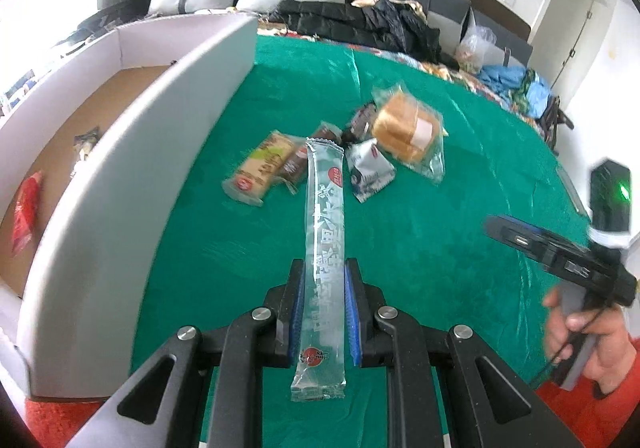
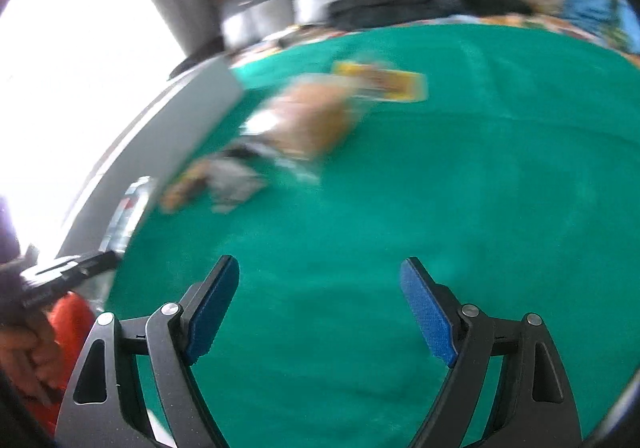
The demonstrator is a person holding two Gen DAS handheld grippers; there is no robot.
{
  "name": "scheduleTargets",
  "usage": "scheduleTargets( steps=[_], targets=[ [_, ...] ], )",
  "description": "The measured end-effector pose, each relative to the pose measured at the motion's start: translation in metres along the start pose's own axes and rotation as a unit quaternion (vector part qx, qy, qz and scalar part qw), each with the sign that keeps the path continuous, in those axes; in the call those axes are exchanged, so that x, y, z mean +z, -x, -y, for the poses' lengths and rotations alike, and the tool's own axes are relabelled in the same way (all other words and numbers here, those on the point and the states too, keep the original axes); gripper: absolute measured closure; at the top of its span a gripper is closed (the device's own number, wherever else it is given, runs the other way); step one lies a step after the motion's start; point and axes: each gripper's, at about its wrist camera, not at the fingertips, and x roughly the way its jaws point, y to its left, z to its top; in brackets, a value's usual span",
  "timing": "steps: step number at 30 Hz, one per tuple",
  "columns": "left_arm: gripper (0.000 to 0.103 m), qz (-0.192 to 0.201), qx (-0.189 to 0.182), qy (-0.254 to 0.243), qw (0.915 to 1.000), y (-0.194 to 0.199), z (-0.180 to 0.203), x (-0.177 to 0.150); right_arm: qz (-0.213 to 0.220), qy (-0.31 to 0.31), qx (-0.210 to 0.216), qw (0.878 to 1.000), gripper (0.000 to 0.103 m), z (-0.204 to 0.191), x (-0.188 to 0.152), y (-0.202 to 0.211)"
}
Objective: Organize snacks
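Observation:
My left gripper (image 1: 323, 268) is shut on a long clear snack stick packet (image 1: 323, 224), which pokes forward above the green cloth (image 1: 440, 208). Beyond it lie loose snacks: a yellow-green bar (image 1: 260, 168), a brown bar (image 1: 294, 164), a white pouch (image 1: 370, 168) and a wrapped bread (image 1: 408, 128). My right gripper (image 2: 320, 280) stands open over bare green cloth (image 2: 440, 188), nothing between its blue pads (image 2: 428, 312). The right wrist view is blurred; the bread (image 2: 312, 116) and a yellow packet (image 2: 384, 84) show far ahead. The right gripper (image 1: 560, 256) also appears at the right in the left wrist view.
A white-walled cardboard box (image 1: 132, 152) stands left of the cloth, with a red packet (image 1: 26, 212) and another snack (image 1: 84, 146) on its brown floor. Dark clothes (image 1: 360, 24) and cushions lie at the back. A person's hand (image 1: 588, 336) grips the right tool.

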Motion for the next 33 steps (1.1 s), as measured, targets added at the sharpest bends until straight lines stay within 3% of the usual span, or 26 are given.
scheduleTargets(
  steps=[4, 8, 10, 14, 22, 27, 33],
  targets=[
    [0.085, 0.015, -0.004, 0.019, 0.9997, 0.012, -0.012, 0.005, -0.017, 0.036, 0.017, 0.999, 0.018, -0.050, 0.032, -0.052],
    [0.085, 0.025, -0.004, 0.035, 0.9990, 0.022, -0.025, 0.008, -0.064, 0.121, -0.037, 0.990, 0.023, -0.094, 0.055, -0.114],
    [0.085, 0.032, -0.005, 0.040, 0.9987, 0.028, -0.031, 0.007, -0.098, 0.126, -0.056, 0.986, 0.097, -0.093, 0.056, -0.129],
    [0.085, 0.042, -0.015, 0.049, 0.9978, 0.032, -0.038, 0.007, -0.104, 0.088, -0.054, 0.989, 0.100, -0.077, 0.049, -0.107],
    [0.085, 0.046, -0.043, 0.057, 0.9964, 0.038, -0.033, 0.008, -0.039, 0.058, -0.031, 0.997, 0.100, -0.070, 0.036, -0.020],
    [0.085, 0.068, -0.050, 0.070, 0.9940, 0.061, -0.046, 0.022, -0.010, 0.063, -0.017, 0.998, 0.100, -0.085, 0.045, 0.011],
    [0.085, 0.108, -0.013, 0.095, 0.9895, 0.098, -0.102, 0.045, 0.027, 0.085, 0.056, 0.994, 0.100, -0.134, 0.079, 0.042]
  ],
)
